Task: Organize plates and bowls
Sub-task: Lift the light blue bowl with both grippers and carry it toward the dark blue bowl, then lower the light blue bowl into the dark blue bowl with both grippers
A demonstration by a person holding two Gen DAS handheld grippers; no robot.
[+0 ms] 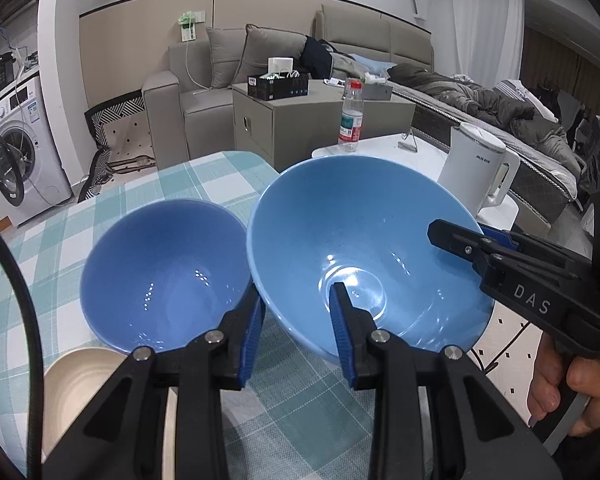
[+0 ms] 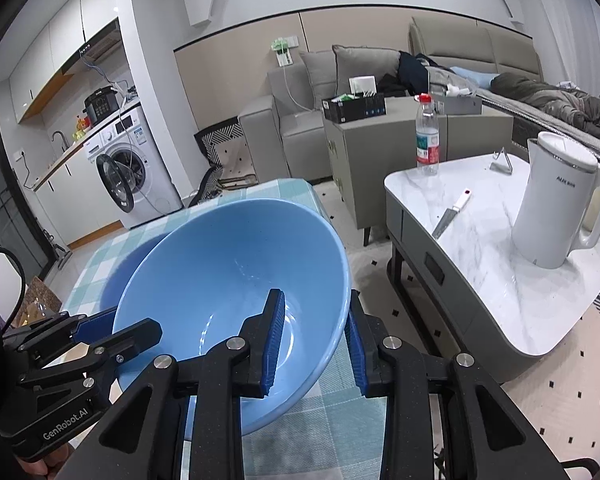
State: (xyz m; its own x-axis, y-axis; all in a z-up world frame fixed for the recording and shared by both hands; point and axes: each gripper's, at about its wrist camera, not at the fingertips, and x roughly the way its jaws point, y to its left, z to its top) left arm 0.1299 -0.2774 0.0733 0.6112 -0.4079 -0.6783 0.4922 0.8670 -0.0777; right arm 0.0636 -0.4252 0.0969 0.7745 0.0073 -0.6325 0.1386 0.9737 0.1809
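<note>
Black left tool (image 1: 296, 312) and right tool (image 2: 314, 330), blue ribbed pads, silver screws.

The checked table (image 1: 52, 248) is crowded near its front by a dark bowl (image 1: 160, 272), a light bowl (image 1: 360, 240) and a cream plate (image 1: 84, 376). Its far end is left free. The side table (image 2: 500, 280) is blocked by kettle (image 2: 560, 208), bottle (image 2: 427, 136) and knife (image 2: 452, 212).

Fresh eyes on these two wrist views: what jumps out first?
The large light blue bowl, tilted, with both grippers clamped on its rim: left gripper at the near edge, right gripper at the other side. Beside it on the checked tablecloth sits a smaller, darker blue bowl; a white kettle stands on the marble side table.
</note>
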